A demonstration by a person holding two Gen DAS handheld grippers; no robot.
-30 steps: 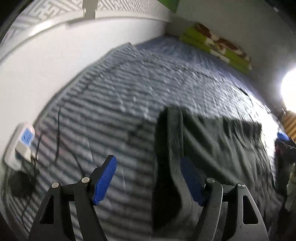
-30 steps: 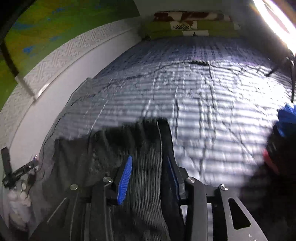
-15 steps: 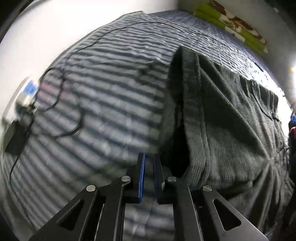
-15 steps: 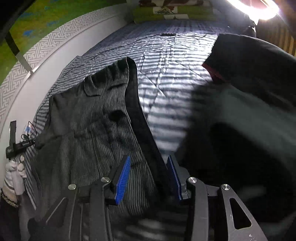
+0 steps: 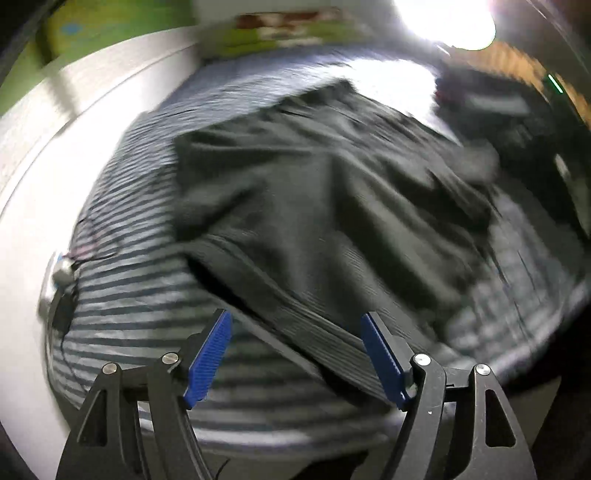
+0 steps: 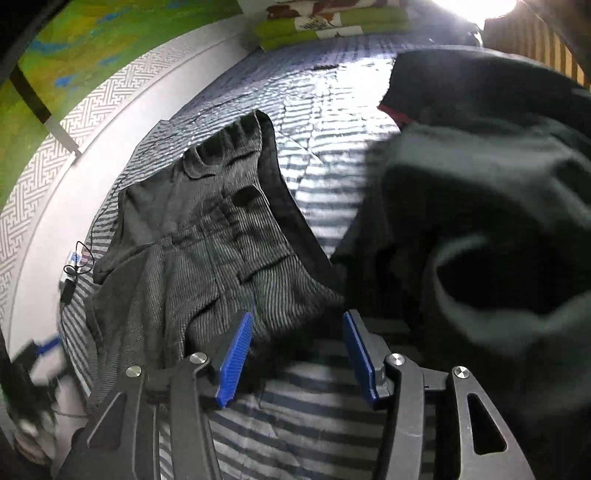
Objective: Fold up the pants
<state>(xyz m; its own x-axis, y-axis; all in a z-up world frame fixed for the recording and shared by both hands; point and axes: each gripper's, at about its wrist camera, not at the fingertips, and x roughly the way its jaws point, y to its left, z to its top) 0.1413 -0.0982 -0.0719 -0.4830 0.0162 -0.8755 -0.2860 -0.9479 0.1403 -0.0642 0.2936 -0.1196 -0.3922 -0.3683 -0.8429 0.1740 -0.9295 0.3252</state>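
Observation:
Dark grey corduroy pants (image 5: 332, 206) lie spread on the striped bed cover (image 5: 133, 314); the left wrist view is blurred by motion. My left gripper (image 5: 295, 354) hovers over their near ribbed edge, which runs between its wide-apart blue pads (image 5: 207, 354) untouched; its jaws are opening. In the right wrist view the pants (image 6: 207, 240) stretch away to the upper left. My right gripper (image 6: 297, 354) is at their near corner with its jaws opening, and the pads stand apart from the cloth.
A heap of dark clothing (image 6: 480, 221) fills the right side of the bed. Folded green blankets (image 6: 332, 22) are stacked at the far end. A small device with a black cable (image 6: 72, 273) lies by the white wall (image 6: 48, 206) on the left.
The left gripper was shut half a second ago; it has since spread wide and swung fast to the pants' near edge. The right gripper's jaws have widened beside the pants.

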